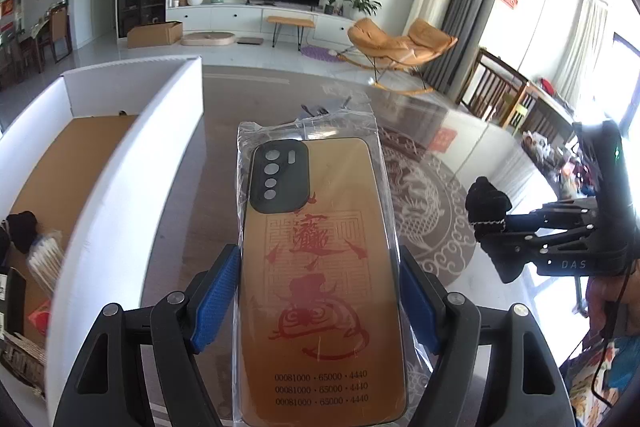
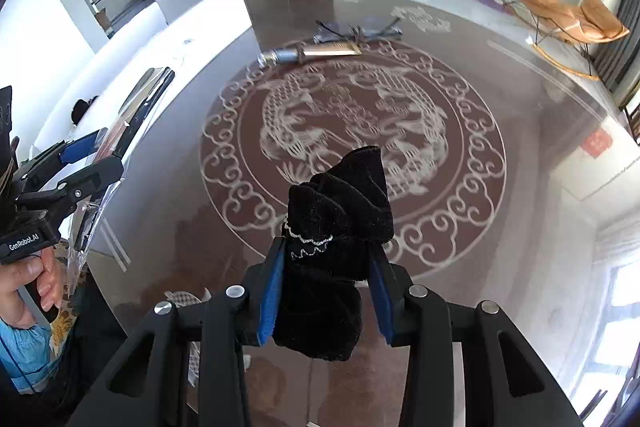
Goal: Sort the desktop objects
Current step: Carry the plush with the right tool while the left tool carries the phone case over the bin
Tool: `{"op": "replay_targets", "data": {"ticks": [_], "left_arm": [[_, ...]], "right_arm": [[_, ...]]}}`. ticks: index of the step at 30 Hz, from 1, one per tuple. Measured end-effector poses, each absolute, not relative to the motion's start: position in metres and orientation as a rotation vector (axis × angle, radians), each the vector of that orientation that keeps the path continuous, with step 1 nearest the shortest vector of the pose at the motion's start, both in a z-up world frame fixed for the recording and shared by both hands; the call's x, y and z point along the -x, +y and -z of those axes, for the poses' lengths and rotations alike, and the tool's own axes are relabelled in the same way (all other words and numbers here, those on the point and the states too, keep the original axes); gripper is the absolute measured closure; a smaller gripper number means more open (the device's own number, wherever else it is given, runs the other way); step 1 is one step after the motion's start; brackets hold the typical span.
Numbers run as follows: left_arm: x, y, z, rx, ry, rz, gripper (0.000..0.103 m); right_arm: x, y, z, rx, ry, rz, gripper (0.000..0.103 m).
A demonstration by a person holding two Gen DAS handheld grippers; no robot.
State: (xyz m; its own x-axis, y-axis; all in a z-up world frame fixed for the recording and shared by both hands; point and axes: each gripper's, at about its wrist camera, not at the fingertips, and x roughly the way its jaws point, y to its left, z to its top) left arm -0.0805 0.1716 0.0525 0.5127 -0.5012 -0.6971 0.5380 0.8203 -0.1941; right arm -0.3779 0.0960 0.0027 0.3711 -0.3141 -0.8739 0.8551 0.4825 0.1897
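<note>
A gold phone case (image 1: 316, 187) with red calligraphy and a black camera block, sealed in clear plastic, is held above the glass table. My left gripper (image 1: 318, 255) is shut on its long sides. In the right wrist view the case (image 2: 144, 99) shows edge-on in the left gripper (image 2: 104, 151), close to the white box. My right gripper (image 2: 328, 251) is shut on a black velvet pouch (image 2: 344, 195) with a silver cord, lifted off the table. In the left wrist view the right gripper (image 1: 496, 247) and the pouch (image 1: 488, 201) are at the right.
An open white box (image 1: 120, 167) with a cardboard floor stands left of the case and holds a dark bundle (image 1: 22, 231) and other items. On the patterned glass table (image 2: 460, 187) lie a silvery cylinder (image 2: 280, 57), a gold flat piece (image 2: 332, 49) and a grey packet (image 2: 360, 27). A hand (image 2: 32, 279) holds the left gripper.
</note>
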Motion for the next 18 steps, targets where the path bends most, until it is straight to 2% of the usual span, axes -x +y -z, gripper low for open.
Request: {"op": "replay_targets", "data": {"ticks": [6, 10, 14, 18], "left_arm": [[0.042, 0.259, -0.116, 0.034, 0.740, 0.524, 0.029], [0.013, 0.327, -0.139, 0.017, 0.705, 0.379, 0.029], [-0.019, 0.387, -0.129, 0.015, 0.747, 0.250, 0.029], [-0.041, 0.423, -0.099, 0.001, 0.827, 0.172, 0.029]], "right_arm": [[0.296, 0.078, -0.072, -0.598, 0.777, 0.742, 0.063], [0.216, 0.074, -0.117, -0.518, 0.680, 0.633, 0.063], [0.132, 0.078, -0.139, -0.484, 0.603, 0.505, 0.063], [0.059, 0.075, -0.120, -0.504, 0.628, 0.431, 0.062]]}}
